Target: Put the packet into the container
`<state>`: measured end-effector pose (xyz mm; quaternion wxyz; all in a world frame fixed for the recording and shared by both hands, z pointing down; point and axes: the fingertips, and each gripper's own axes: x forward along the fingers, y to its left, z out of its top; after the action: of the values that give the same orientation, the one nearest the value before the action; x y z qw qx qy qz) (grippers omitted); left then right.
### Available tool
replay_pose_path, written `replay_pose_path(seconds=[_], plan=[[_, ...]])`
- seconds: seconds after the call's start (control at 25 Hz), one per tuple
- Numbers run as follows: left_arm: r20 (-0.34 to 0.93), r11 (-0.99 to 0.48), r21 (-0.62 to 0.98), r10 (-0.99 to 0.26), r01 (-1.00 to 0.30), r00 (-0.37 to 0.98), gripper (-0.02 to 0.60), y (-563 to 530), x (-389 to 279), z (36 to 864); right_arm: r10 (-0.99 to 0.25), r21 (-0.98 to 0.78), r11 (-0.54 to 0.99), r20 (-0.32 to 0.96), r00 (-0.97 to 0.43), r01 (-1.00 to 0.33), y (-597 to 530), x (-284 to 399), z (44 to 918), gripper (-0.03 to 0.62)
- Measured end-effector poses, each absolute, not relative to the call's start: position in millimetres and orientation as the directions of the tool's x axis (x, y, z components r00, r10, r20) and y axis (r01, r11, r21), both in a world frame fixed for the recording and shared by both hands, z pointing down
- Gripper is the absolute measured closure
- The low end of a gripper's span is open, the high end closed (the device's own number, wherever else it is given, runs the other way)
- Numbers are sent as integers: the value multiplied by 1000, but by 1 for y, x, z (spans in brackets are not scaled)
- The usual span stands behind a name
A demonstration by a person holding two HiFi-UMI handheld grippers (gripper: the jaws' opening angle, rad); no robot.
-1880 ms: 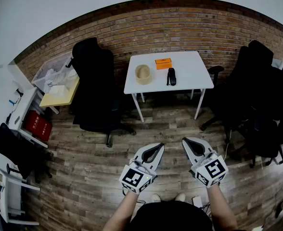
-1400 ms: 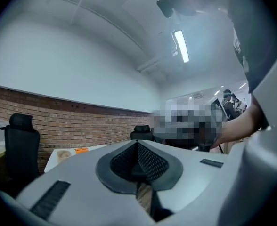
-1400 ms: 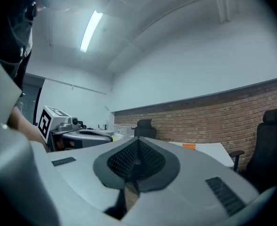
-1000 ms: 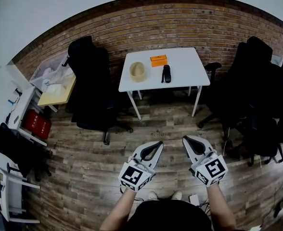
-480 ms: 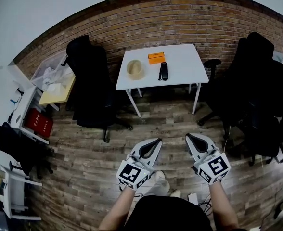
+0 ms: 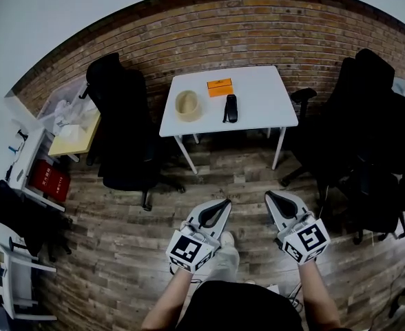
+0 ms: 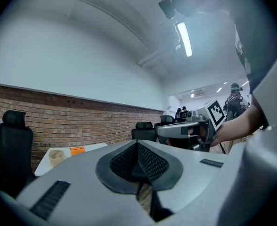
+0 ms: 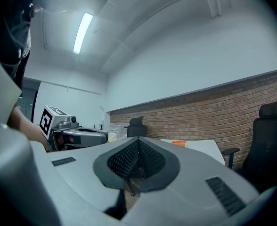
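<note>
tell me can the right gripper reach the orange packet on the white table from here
Probably not yet. The right gripper hangs shut over the wooden floor, well short of the white table, and the orange packet lies near its far edge. Nothing blocks the way.

I hold both grippers out level ahead of me, side by side and well apart, with my left forearm point(image 6: 173, 296) and right forearm point(image 6: 317, 294) running back toward the bottom of the head view. The left gripper point(image 6: 224, 204) has its jaws pressed together with nothing between the ribbed pads, and its marker cube point(image 6: 190, 252) sits at the wrist end. The right gripper point(image 6: 270, 197) is likewise closed and empty behind its own marker cube point(image 6: 306, 240), and the two tips angle slightly toward each other.
</note>
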<state>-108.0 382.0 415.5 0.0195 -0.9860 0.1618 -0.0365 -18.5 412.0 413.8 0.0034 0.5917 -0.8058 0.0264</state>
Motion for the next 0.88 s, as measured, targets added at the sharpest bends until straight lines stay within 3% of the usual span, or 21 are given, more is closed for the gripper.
replay_pose_path(seconds=[0.88], plan=[[71,-957,-7,-291,-291,954,574,159,-73,424,-963,-56,257,71,-261,-965,196,14,414,594]])
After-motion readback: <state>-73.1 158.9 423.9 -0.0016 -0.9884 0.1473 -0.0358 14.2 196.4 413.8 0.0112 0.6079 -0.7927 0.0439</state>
